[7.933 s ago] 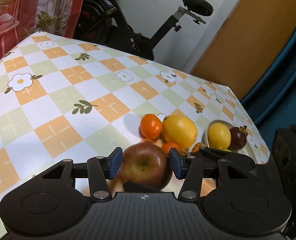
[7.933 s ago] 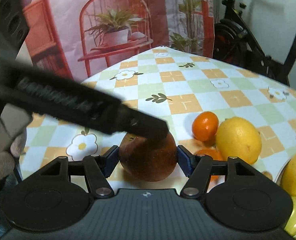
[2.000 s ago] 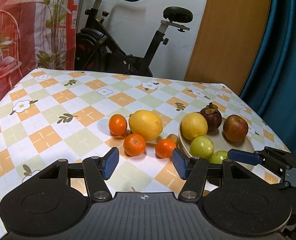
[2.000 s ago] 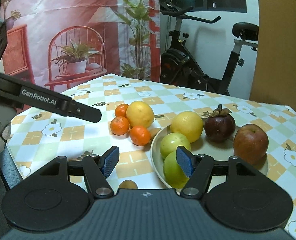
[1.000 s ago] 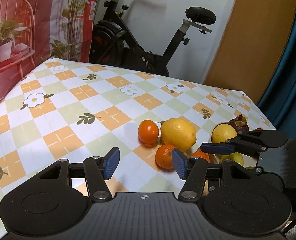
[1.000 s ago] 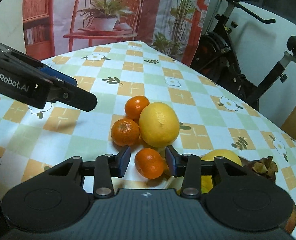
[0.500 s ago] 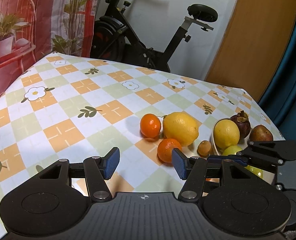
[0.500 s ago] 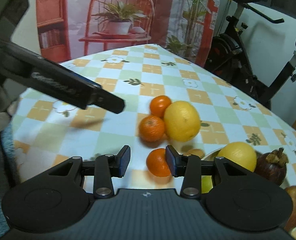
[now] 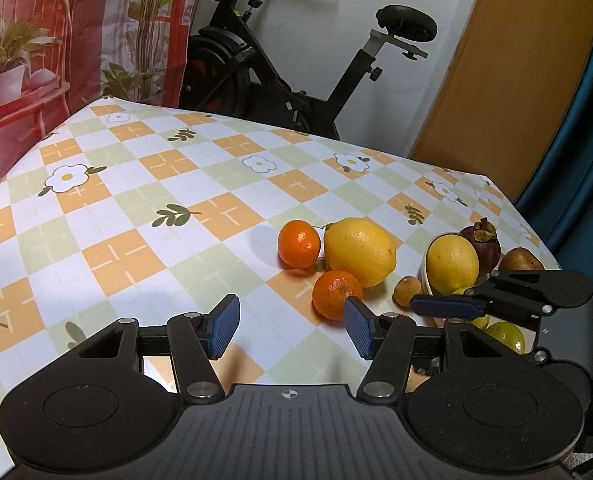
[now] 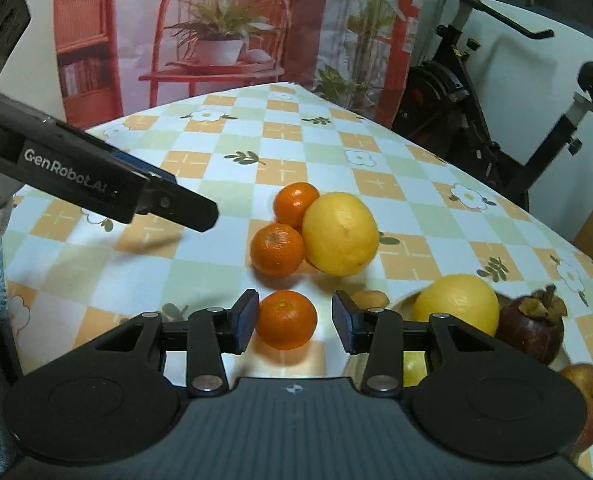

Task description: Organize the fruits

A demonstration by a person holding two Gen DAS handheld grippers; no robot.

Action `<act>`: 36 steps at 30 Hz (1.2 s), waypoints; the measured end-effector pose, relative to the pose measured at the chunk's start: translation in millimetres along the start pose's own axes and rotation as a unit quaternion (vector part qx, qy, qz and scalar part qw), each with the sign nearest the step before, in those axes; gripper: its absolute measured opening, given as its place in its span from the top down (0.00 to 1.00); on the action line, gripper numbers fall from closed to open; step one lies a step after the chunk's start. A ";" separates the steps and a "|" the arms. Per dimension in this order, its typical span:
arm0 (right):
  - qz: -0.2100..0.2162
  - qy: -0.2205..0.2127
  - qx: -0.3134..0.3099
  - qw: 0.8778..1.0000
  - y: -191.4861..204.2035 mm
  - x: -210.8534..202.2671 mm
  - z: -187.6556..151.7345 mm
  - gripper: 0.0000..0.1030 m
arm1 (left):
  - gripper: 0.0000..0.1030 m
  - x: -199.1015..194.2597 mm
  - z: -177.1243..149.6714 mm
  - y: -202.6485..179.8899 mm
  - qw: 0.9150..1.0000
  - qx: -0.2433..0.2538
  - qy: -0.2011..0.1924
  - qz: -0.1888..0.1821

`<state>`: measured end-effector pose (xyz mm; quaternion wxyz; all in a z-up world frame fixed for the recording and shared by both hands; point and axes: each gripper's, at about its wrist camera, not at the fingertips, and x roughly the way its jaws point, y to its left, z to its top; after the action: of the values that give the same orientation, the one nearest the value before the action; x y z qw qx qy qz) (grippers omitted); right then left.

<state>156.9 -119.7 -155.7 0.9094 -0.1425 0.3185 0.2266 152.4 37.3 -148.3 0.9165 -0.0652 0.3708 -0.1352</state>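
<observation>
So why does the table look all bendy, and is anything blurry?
Both views use fisheye lenses, so the checkered tablecloth bulges and edges curve. In the right wrist view the tangerine between the right gripper fingers looks soft, and the exercise bike looks hazy; the left wrist view is sharper.

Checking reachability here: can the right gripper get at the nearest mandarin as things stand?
Probably yes. The right gripper is open with the mandarin already between its fingers, on the tablecloth. Its left pad looks close or touching; the right is apart. Nothing blocks closing.
</observation>
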 end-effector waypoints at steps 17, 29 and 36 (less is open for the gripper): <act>-0.005 0.011 0.043 0.999 2.0 6.3 -11.5 0.61 | 0.41 0.9 -8.9 -0.5 1.000 0.016 0.000 0.003; -0.017 -0.050 0.069 0.996 12.8 -14.3 -21.2 0.61 | 0.41 1.9 -15.3 -1.4 1.000 0.023 -0.011 0.000; -0.034 -0.090 0.094 0.991 7.8 -35.8 -29.2 0.61 | 0.41 4.0 -10.6 -10.8 0.999 0.048 -0.021 0.003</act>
<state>113.1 -136.3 -155.6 0.9507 -0.0463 0.2506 0.1769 145.6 25.6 -156.1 0.9266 -0.0232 0.3445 -0.1489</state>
